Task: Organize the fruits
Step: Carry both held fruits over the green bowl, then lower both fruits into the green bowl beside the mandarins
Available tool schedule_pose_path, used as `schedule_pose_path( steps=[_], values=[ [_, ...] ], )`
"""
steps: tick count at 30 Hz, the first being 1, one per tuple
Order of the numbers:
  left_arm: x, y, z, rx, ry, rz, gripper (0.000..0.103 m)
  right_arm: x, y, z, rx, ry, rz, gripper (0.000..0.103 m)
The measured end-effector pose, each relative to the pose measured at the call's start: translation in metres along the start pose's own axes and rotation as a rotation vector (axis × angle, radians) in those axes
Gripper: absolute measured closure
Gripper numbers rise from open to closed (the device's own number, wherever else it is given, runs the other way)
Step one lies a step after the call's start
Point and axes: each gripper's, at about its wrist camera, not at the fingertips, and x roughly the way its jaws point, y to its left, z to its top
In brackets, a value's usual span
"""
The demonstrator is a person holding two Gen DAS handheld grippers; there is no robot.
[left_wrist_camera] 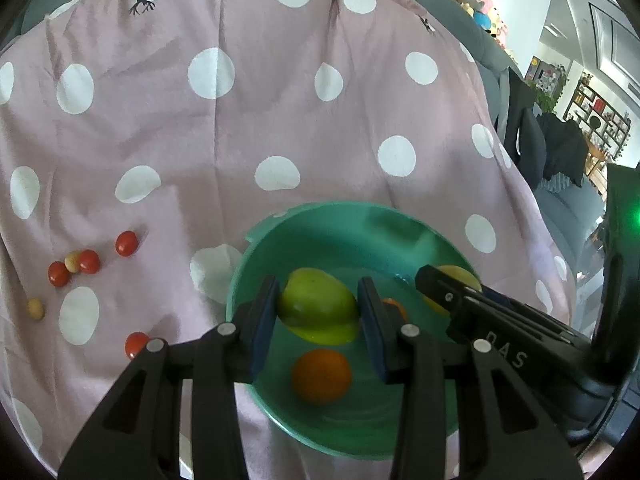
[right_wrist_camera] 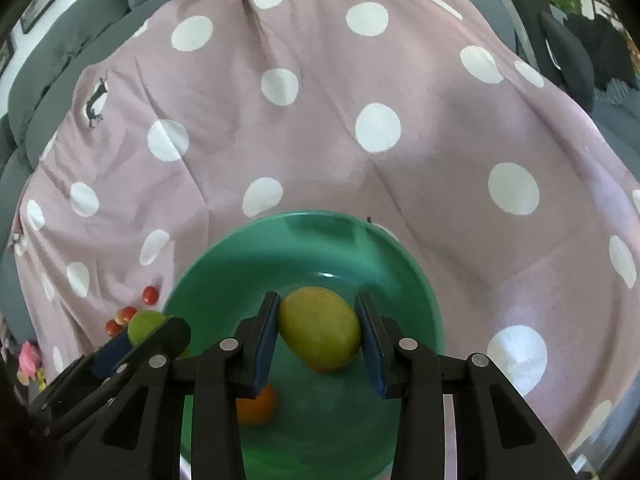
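A green bowl (left_wrist_camera: 280, 240) sits on a pink polka-dot cloth (left_wrist_camera: 240, 140). My left gripper (left_wrist_camera: 318, 310) is shut on a green apple (left_wrist_camera: 316, 300) and holds it over the bowl. My right gripper (right_wrist_camera: 320, 328) is shut on a yellow-green mango (right_wrist_camera: 320, 328) over the same bowl (right_wrist_camera: 240, 252). An orange (left_wrist_camera: 321, 376) lies in the bowl bottom, also seen in the right wrist view (right_wrist_camera: 258, 406). The right gripper with its mango (left_wrist_camera: 460, 276) shows at the right of the left wrist view. The left gripper with its apple (right_wrist_camera: 144, 326) shows at the left of the right wrist view.
Several red and yellow cherry tomatoes (left_wrist_camera: 88, 262) lie loose on the cloth left of the bowl, also in the right wrist view (right_wrist_camera: 150, 295). A grey sofa (right_wrist_camera: 80, 20) lies under the cloth. Dark chairs (left_wrist_camera: 532, 144) and shelves stand at the far right.
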Motion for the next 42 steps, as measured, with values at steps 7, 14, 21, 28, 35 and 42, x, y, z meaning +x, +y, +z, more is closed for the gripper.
schedule_pose_path(
  steps=[7, 14, 21, 28, 35, 42],
  values=[
    [0.009, -0.003, -0.002, 0.008, 0.024, 0.015, 0.063, 0.006, -0.003, -0.001, -0.007, 0.019, -0.044, 0.063],
    [0.014, -0.004, -0.004, 0.019, 0.045, 0.017, 0.063, 0.009, -0.003, -0.001, -0.009, 0.023, -0.073, 0.063],
    [0.018, -0.003, -0.006, 0.018, 0.065, 0.013, 0.063, 0.012, -0.002, -0.001, -0.016, 0.035, -0.099, 0.063],
    [0.022, -0.003, -0.008, 0.018, 0.077, 0.023, 0.063, 0.015, 0.000, -0.002, -0.032, 0.046, -0.123, 0.063],
    [0.024, -0.002, -0.009, 0.014, 0.085, 0.026, 0.063, 0.017, 0.003, -0.002, -0.055, 0.048, -0.149, 0.063],
    [0.025, -0.001, -0.010, 0.005, 0.090, 0.031, 0.062, 0.016, 0.006, -0.004, -0.071, 0.043, -0.168, 0.063]
  ],
)
